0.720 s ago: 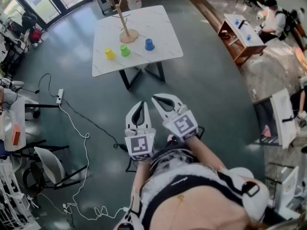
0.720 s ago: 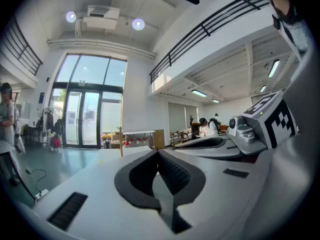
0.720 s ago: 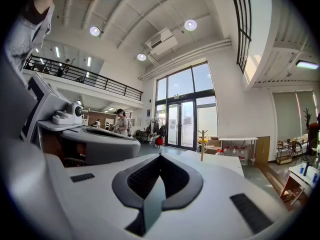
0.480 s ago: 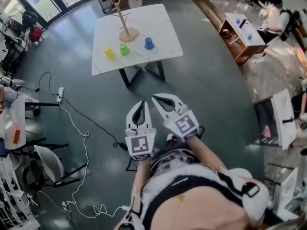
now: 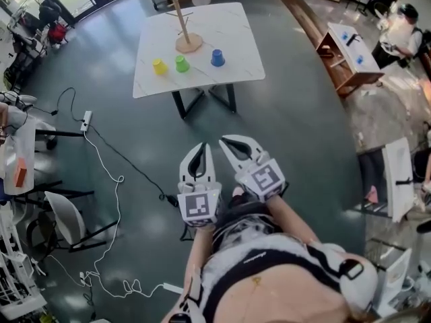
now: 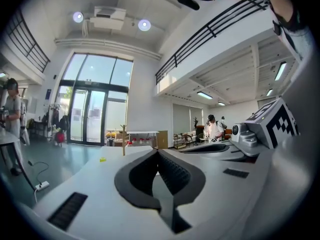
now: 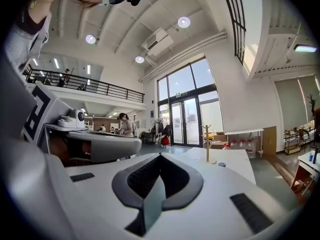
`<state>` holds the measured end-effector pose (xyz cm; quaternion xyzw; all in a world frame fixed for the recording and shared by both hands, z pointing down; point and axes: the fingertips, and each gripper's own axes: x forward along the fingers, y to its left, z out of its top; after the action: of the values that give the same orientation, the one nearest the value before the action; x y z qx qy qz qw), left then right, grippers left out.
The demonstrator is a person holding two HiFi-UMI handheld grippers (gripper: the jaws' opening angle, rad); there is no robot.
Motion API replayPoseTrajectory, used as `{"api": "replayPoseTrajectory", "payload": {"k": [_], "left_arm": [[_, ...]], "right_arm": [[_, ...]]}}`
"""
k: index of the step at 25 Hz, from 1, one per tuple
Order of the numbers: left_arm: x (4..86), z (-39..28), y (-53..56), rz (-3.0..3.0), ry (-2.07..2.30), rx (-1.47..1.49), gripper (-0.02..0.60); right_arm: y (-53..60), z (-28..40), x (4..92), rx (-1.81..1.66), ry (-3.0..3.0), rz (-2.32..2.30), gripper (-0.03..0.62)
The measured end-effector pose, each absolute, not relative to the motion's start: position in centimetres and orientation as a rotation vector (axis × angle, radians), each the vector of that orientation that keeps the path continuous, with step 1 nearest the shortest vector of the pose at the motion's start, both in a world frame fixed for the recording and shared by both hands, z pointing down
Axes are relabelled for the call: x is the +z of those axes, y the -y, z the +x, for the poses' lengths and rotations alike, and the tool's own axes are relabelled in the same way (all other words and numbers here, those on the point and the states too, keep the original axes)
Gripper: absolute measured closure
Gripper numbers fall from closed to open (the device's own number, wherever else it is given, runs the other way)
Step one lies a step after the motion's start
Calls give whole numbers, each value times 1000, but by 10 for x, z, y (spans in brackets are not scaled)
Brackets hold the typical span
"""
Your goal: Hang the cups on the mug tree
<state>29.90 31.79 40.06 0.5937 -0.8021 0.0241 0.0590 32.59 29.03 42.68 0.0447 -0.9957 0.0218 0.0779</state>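
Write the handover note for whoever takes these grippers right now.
Left hand-held gripper: shut, empty. Right hand-held gripper: shut, empty. Both are well short of the white marble-topped table.
The wooden mug tree stands on the table's far part, pegs bare. The yellow plastic cup, green plastic cup and blue plastic cup stand in a row before it.
Done: nothing. Left: walk up, hang all three cups.

Jaws on my right hand-held gripper (image 7: 160,155) are pressed together, empty; mug tree (image 7: 207,143) stands far off on the table (image 7: 242,168).
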Motion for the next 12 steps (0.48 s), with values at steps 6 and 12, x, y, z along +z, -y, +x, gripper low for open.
{"api": "replayPoseTrajectory", "payload": {"k": [6, 12], "left_arm": [[400, 267, -309, 1802, 2444, 39, 589], [394, 217, -290, 1848, 2405, 0, 589]], "right_arm": [[-281, 293, 425, 81, 2990, 148, 591], [-267, 245, 423, 77, 2992, 181, 591]]}}
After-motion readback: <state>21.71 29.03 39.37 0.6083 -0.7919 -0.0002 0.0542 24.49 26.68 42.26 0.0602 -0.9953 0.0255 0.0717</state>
